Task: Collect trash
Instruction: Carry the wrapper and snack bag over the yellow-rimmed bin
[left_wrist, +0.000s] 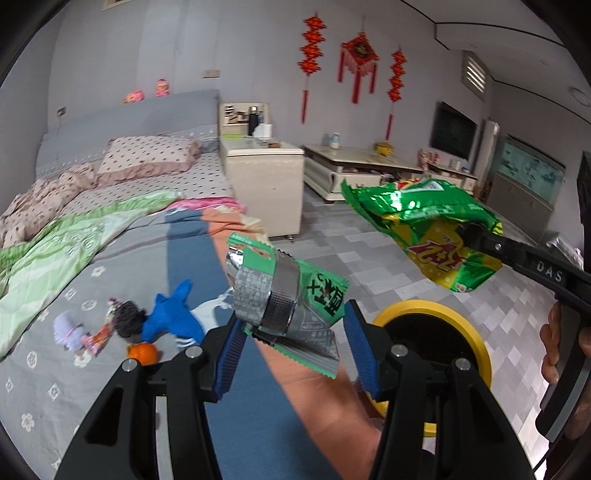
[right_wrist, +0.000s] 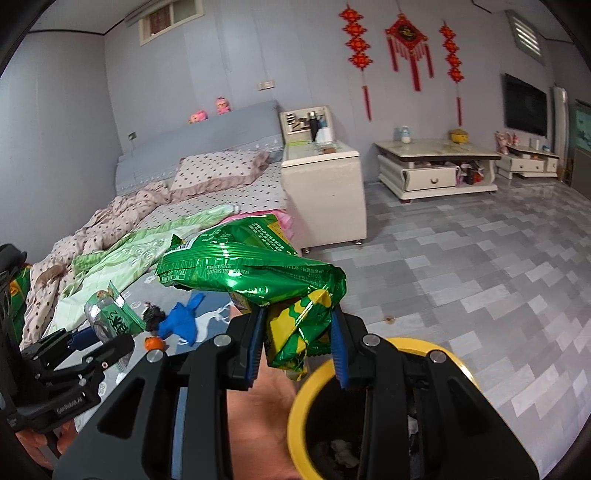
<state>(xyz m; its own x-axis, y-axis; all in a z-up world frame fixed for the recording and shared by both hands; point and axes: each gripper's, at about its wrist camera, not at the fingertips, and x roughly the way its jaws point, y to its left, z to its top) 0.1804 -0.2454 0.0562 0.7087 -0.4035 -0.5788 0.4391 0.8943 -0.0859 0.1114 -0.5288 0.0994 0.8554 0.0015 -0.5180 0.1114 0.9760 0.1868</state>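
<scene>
left wrist: looks forward past its fingers, angled down over bed (left_wrist: 110, 258) edge, close-up
right wrist: same heading, angled down
shared: bed, yellow-rimmed bin (left_wrist: 476, 332) (right_wrist: 306, 398), wall, each other's gripper

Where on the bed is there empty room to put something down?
The grey bedspread in front of the orange is bare, and so is the blue stripe beyond the blue toy. It is crowded around the toys, and blankets cover the far part.
</scene>
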